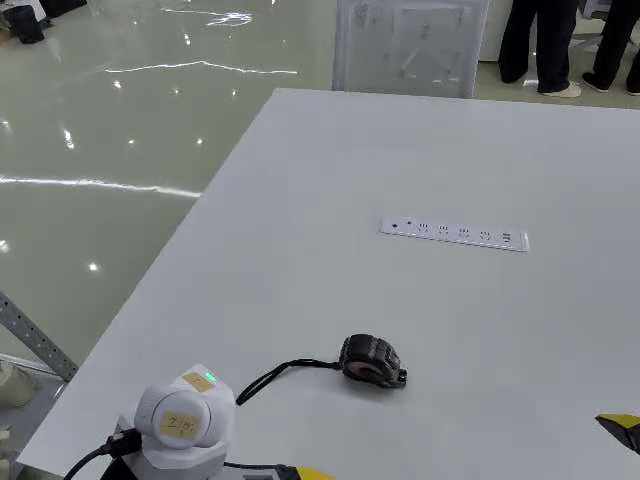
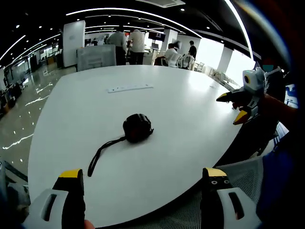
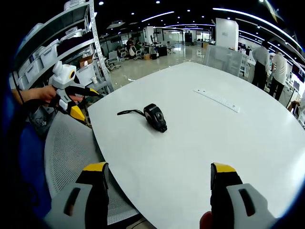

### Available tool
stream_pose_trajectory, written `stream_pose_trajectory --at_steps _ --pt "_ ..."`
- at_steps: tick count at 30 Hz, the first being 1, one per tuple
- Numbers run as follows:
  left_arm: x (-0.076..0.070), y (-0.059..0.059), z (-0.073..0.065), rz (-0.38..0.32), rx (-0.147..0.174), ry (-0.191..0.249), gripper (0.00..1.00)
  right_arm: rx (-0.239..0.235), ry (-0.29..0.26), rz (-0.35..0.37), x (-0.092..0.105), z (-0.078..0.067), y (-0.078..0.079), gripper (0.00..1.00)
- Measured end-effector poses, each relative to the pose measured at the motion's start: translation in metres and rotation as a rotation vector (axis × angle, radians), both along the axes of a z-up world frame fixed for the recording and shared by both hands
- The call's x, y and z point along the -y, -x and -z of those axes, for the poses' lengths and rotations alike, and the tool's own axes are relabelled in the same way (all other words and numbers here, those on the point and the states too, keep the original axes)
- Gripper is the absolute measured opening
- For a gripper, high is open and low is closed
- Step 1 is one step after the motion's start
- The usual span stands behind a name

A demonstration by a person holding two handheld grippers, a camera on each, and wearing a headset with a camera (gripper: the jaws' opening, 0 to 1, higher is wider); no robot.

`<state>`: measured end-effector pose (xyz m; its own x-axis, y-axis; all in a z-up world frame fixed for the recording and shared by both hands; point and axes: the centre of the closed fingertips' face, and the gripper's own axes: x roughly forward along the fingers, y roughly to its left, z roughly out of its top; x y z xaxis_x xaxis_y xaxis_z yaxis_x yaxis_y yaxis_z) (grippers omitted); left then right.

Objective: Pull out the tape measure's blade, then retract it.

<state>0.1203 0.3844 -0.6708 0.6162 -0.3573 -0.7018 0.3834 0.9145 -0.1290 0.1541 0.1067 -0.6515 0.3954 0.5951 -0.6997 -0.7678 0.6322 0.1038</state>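
A black tape measure (image 1: 373, 361) lies on the white table (image 1: 420, 160) near its front edge, blade wound in, its black wrist strap (image 1: 270, 378) trailing to the left. In the left gripper view the tape measure (image 2: 137, 127) sits ahead of my open left gripper (image 2: 143, 174), which holds nothing. The right gripper view has the tape measure (image 3: 155, 116) well beyond my open, bare right gripper (image 3: 159, 168). Both grippers hover off the table's near edge, apart from the tape. The left gripper (image 1: 300, 472) is at the bottom left of the head view, the right gripper (image 1: 622, 428) at the bottom right.
A white power strip (image 1: 455, 233) lies flat mid-table, beyond the tape measure. A translucent chair back (image 1: 410, 45) stands at the far edge, with people (image 1: 545, 45) standing behind it. A mesh seat (image 3: 71, 157) sits below the near edge. Shelving (image 3: 62, 43) stands to the left.
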Motion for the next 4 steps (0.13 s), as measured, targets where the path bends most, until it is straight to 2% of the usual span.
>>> stream_pose_trajectory --at_steps 4 --pt "-0.0039 0.0056 -0.001 0.006 -0.005 -0.011 1.0 -0.011 -0.007 0.013 0.005 -0.0035 0.0043 0.88"
